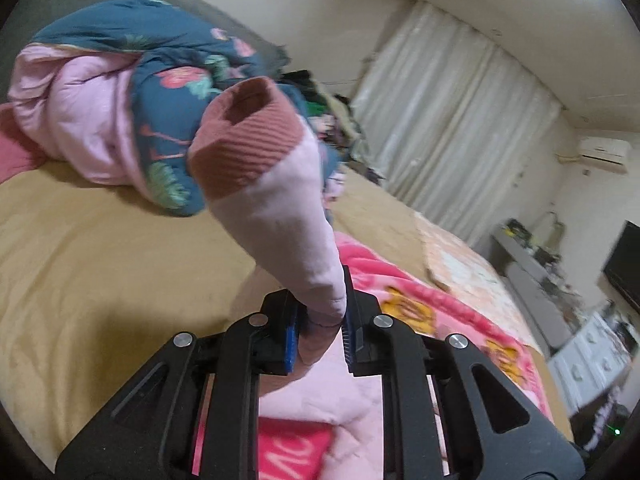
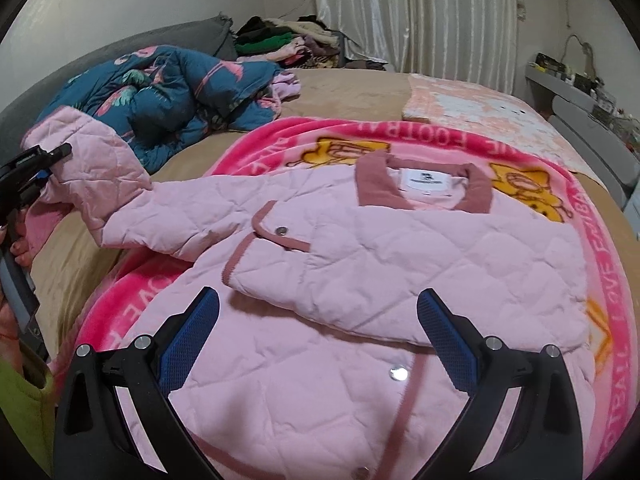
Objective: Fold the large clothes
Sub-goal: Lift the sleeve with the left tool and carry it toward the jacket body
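Jacket: a pink quilted jacket [image 2: 360, 248] lies flat on a bright pink blanket [image 2: 560, 216] on the bed [image 2: 344, 92]. One side is folded over the front. Its dark pink collar [image 2: 424, 190] points away from the right camera, with a white tag inside.

Sleeve: one sleeve [image 2: 100, 168] is lifted up off the bed — it stretches out to the left side. Its end has a dark pink ribbed cuff [image 1: 248, 136].

Left tool: the left tool [image 1: 320, 320] pinches the sleeve between its blue pads [image 1: 291, 340] and holds it up in the air.

Right tool: the right tool [image 2: 318, 336] hangs just over the lower part of the jacket. Its two fingers stand wide apart and hold nothing.

Bed: it has a tan sheet. A blue flowery quilt [image 2: 168, 88] with a pink inside is bunched up near the jacket.

Farther away: a heap of clothes [image 2: 288, 40] sits at the far side of the bed — behind it hang white curtains [image 2: 420, 12].
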### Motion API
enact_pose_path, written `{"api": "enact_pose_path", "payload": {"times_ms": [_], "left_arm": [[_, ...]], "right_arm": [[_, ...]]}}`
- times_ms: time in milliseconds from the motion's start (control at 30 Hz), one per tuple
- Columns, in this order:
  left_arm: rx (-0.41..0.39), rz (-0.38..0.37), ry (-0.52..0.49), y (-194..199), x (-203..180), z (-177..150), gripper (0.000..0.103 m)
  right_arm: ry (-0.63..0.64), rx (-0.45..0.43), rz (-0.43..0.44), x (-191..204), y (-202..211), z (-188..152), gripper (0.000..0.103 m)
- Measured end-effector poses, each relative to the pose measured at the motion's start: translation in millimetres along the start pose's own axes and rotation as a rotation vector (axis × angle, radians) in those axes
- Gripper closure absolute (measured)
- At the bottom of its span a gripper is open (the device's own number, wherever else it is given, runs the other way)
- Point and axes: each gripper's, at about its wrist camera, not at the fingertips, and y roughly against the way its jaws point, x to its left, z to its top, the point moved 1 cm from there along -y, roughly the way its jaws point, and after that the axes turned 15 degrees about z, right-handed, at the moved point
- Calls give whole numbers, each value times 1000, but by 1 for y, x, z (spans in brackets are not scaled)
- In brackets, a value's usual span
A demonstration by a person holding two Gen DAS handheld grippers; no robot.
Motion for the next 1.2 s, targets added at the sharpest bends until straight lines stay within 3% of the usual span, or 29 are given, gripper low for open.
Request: {"api": "enact_pose_path", "payload": {"times_ms": [200,600,833,1200], "left_arm": [[-19,-43,-26,27,-21,-1,93],[-54,-33,-141,65,-78,8,94],[-63,-11,-185,77,-101,0,94],[-87,-13,-271,91,-144,-9,94]], "right_arm": [[-7,-31,7,-7,26,-1,4],[-33,-138,40,-30,85,-1,4],[-10,-174,-29,-46,109,-6,4],[-50,-228,-29,-82,114,-19,4]]}}
